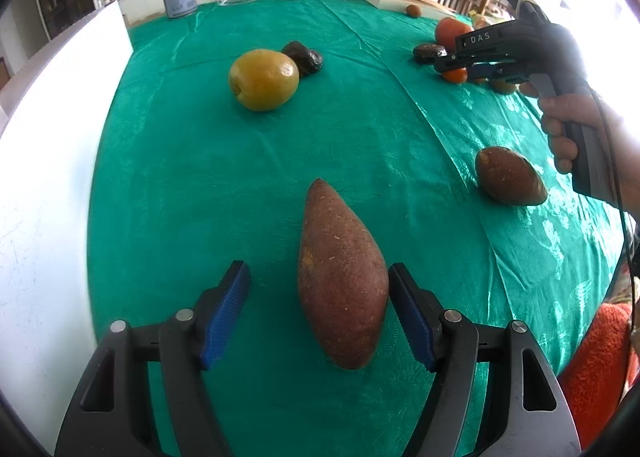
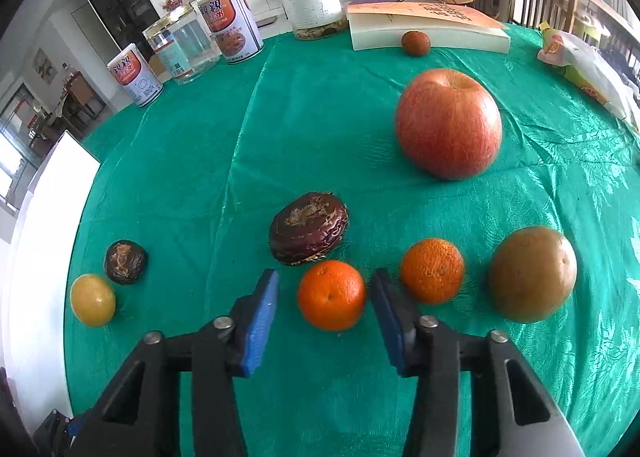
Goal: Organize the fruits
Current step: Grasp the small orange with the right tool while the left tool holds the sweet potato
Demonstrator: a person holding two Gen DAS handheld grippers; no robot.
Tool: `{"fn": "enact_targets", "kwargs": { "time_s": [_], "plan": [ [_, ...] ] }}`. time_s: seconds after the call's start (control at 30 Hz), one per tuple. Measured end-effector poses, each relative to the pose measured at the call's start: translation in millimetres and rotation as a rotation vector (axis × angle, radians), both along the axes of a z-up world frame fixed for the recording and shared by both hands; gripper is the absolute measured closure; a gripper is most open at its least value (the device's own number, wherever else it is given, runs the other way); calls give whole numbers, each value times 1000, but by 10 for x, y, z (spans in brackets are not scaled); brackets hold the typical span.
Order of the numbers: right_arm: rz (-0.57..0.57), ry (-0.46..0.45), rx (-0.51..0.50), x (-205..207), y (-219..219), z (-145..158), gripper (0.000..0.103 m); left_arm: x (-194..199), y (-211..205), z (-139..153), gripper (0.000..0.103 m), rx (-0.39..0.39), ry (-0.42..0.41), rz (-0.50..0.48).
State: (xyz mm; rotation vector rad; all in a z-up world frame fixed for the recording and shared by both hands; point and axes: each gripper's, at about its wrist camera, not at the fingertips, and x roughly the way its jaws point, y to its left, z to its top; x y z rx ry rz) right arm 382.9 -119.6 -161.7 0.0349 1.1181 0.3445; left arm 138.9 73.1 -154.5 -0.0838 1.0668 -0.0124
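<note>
Left wrist view: left gripper point(image 1: 320, 313) is wide open, straddling a long brown fruit point(image 1: 340, 277) lying lengthwise on the green cloth point(image 1: 192, 185). Right pad looks to be touching or nearly touching its side, left pad stands clear. Nothing held. Looks lined up to close across the fat end, probably to avoid the taper slipping out. A second brown fruit point(image 1: 508, 177) sits off to the right, well apart. Farther out, a yellow fruit point(image 1: 264, 79) with a dark wrinkled one point(image 1: 304, 57) touching behind it. Path ahead is free. Right gripper shows at the far right, over the small fruits.

Right wrist view: right gripper point(image 2: 325, 305) is open around a small orange point(image 2: 332, 295), both pads just beside it, not clamped as far as I can tell. Tight spot: second orange point(image 2: 433, 271) sits just outside the right pad, and a dark flat fruit point(image 2: 309, 228) sits just behind. Closing could nudge either. A brownish round fruit point(image 2: 534, 273) lies further right, a red apple point(image 2: 449, 124) beyond. Cans, jars and a book point(image 2: 428, 27) line the far edge, out of the way.
</note>
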Motion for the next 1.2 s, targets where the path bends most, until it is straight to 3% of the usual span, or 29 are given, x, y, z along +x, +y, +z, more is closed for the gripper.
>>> {"fn": "enact_targets", "kwargs": {
  "time_s": [0.2, 0.3, 0.5, 0.6, 0.8, 0.93, 1.03, 1.2],
  "plan": [
    [25, 28, 38, -296, -247, 193, 72, -4, 1, -3, 29, -3, 2, -1],
    [54, 96, 36, -618, -456, 273, 72, -1, 27, 8, 28, -36, 16, -5],
    [115, 257, -60, -1431, -801, 98, 71, -77, 126, 24, 28, -107, 33, -2],
    [120, 227, -80, -1678, -868, 57, 71, -110, 128, 32, 28, -107, 49, -8],
    [57, 224, 27, -1767, -1045, 70, 68, -123, 148, 67, 28, -133, 89, -24],
    [23, 232, 65, -1759, -1175, 148, 56, -140, 217, 131, 28, -140, 101, -17],
    [8, 224, 72, -1799, -1260, 252, 55, -143, 310, 202, 28, -172, 100, 5],
    [-32, 257, 39, -1775, -1349, 306, 55, 27, 58, 223, 28, -72, 120, -53]
  ]
}}
